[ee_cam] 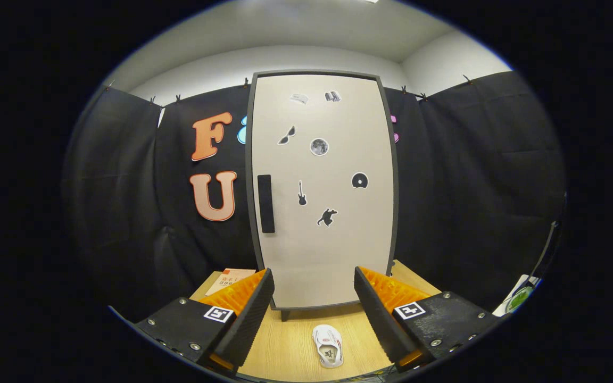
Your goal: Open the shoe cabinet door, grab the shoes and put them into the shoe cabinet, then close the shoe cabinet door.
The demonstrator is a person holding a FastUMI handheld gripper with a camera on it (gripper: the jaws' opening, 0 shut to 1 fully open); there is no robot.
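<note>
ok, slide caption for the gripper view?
Open gripper faces the closed shoe cabinet door; one shoe lies between its fingers.

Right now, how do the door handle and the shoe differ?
The door handle is dark, a tall upright bar fixed near the left edge of the closed cabinet door; the shoe is white and lies flat and loose on the wooden table, between the open fingers of the gripper. Neither is touched by the fingers.
</note>
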